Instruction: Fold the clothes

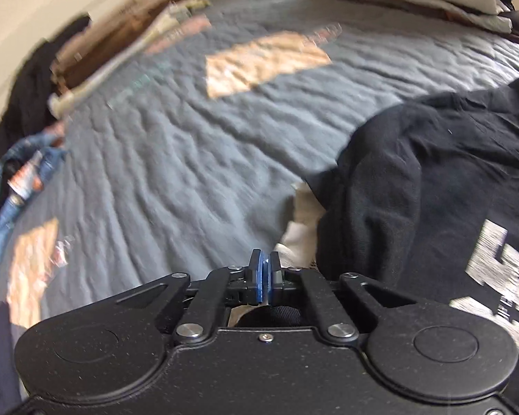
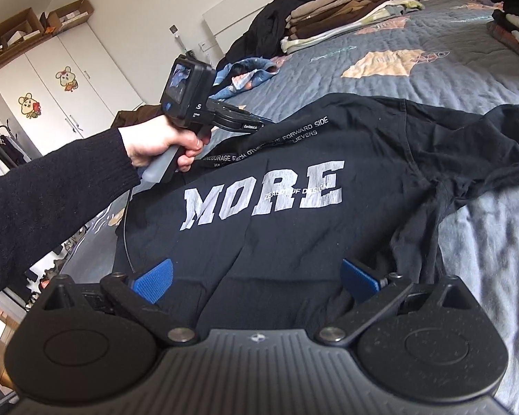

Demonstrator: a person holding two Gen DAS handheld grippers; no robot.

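A black T-shirt [image 2: 294,180] with white "MORE" lettering lies spread on the grey-blue quilt [image 2: 467,69], one sleeve rumpled at the right. In the left wrist view the shirt [image 1: 415,180] lies to the right. My left gripper [image 1: 263,276] has its blue pads pressed together with nothing seen between them; in the right wrist view it [image 2: 256,122] sits at the shirt's far left edge, its tips hidden by the fabric. My right gripper [image 2: 256,280] is open, its blue pads [image 2: 155,278] wide apart just above the shirt's near edge.
A stack of folded clothes [image 2: 346,10] and a black garment [image 2: 270,24] lie at the bed's far left, with jeans [image 2: 245,76] in front of them. Another folded stack [image 2: 515,24] sits at the far right. A white wardrobe [image 2: 52,97] stands left of the bed.
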